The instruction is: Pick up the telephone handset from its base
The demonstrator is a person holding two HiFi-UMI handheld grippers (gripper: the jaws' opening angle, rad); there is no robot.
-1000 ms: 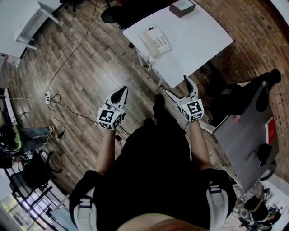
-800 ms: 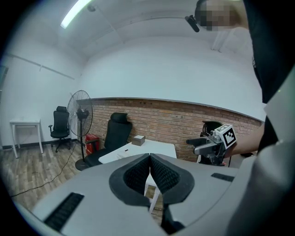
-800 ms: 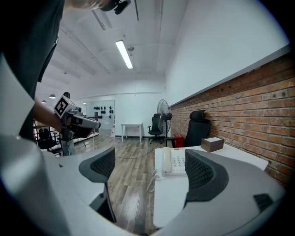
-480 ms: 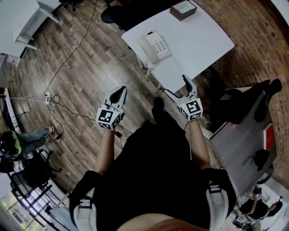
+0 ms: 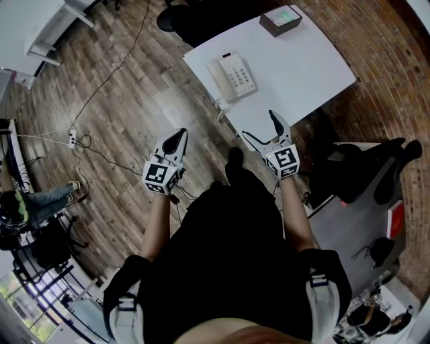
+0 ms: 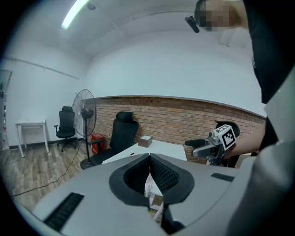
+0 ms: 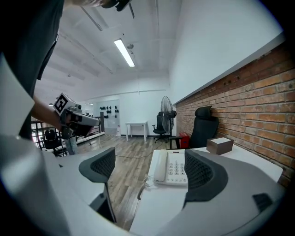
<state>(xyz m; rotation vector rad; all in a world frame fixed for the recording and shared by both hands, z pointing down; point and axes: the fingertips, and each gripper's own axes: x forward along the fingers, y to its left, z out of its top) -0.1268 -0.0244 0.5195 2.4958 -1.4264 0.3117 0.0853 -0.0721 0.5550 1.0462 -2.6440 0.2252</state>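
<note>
**Both grippers short of the phone, handset on its base**

Left gripper: pads pressed together at the tips, nothing held. It hangs over the wood floor, left of the table.

Right gripper: pads wide apart, empty, tips over the near edge of the white table.

In the right gripper view the telephone shows in the gap between the jaws. It sits farther along the table and is not touched. The handset lies in its cradle along the left side of the base, with the keypad just beside it. A coiled cord hangs off the table edge at the phone's near end, left of the right gripper's tips. Only bare tabletop lies between the jaws and the phone.

Around it:
- A dark box with a pale top sits at the table's far corner, well apart from the phone.
- A black office chair stands at the table's far side, with a standing fan near it.
- A brick wall runs along the right.
- To the person's right there is a second black chair beside a grey tabletop.
- A power strip with trailing cables lies on the floor to the left.
- A white desk stands at the top left.
- Another person's legs show at the far left edge.
</note>
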